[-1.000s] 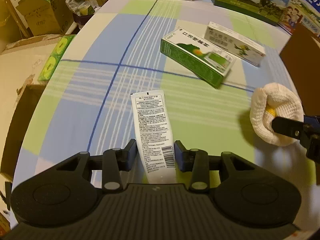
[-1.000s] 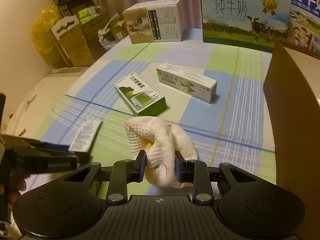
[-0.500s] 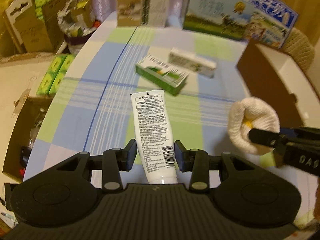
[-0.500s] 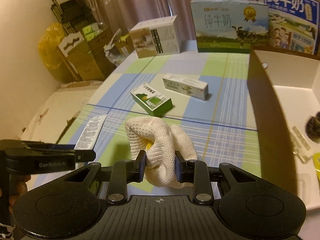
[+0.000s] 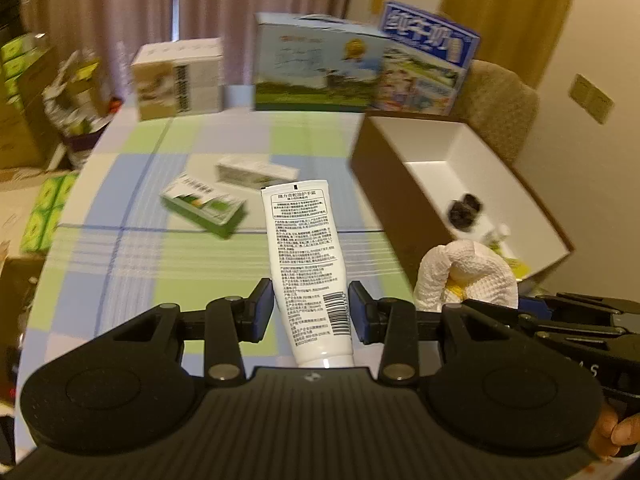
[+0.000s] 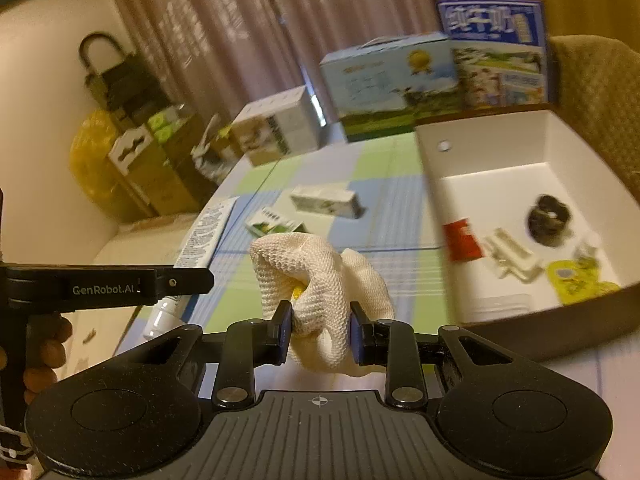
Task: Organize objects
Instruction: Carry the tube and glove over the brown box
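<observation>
1. The left tongs point(image 5: 311, 316) grip a white tube point(image 5: 307, 264) near its cap end, the tube raised above the checked tabletop point(image 5: 208, 280), its crimped end pointing away from the camera and its face covered in small black print with a barcode.
2. The right tongs point(image 6: 319, 331) are clamped on a bundled cream knitted cloth point(image 6: 320, 280), folded over on itself, with a spot of yellow showing in the fold; it too is held clear of the tabletop.
3. To the right stands an open brown box point(image 6: 532, 332) with a white interior, containing a dark round item point(image 6: 547, 220), a red packet point(image 6: 462, 239), a white piece point(image 6: 508, 254) and a yellow card point(image 6: 572, 280).
4. Two small cartons, one green-and-white point(image 5: 202, 210) and one pale point(image 5: 256, 171), lie side by side mid-tabletop; both are blurred.
5. Larger printed cartons point(image 5: 320, 70) line the far edge before a curtain.
</observation>
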The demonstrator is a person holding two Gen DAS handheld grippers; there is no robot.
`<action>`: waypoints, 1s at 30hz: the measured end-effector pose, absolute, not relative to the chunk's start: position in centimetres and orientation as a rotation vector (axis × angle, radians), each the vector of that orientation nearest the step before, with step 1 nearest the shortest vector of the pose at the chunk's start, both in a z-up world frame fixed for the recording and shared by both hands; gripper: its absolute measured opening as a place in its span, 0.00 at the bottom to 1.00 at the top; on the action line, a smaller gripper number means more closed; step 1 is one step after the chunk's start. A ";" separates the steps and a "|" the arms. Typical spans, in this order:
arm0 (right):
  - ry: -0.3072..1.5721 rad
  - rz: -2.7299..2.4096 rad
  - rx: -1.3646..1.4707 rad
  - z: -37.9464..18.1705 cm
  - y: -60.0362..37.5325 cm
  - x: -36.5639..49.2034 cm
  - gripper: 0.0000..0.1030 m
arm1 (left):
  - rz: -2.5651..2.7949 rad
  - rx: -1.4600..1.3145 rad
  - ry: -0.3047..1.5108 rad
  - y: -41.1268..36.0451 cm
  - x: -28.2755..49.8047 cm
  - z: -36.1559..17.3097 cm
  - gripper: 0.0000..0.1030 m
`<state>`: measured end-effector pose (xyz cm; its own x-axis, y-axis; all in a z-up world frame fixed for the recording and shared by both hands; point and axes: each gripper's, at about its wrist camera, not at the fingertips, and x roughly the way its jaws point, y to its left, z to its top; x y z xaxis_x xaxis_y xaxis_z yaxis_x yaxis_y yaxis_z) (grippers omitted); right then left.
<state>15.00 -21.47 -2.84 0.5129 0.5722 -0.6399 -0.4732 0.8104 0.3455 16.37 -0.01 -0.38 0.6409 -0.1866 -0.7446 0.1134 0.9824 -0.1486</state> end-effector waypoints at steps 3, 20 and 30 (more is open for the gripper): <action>0.798 0.594 0.152 -2.2 -23.5 15.0 0.25 | -0.211 -0.075 0.848 -1.9 16.8 0.3 0.34; 0.699 0.398 0.205 0.0 -33.0 23.3 0.25 | -0.379 0.005 0.811 -13.2 25.0 1.3 0.34; 0.754 0.361 0.195 -2.0 -34.2 31.0 0.25 | -0.412 0.078 0.832 -18.4 31.9 -1.1 0.34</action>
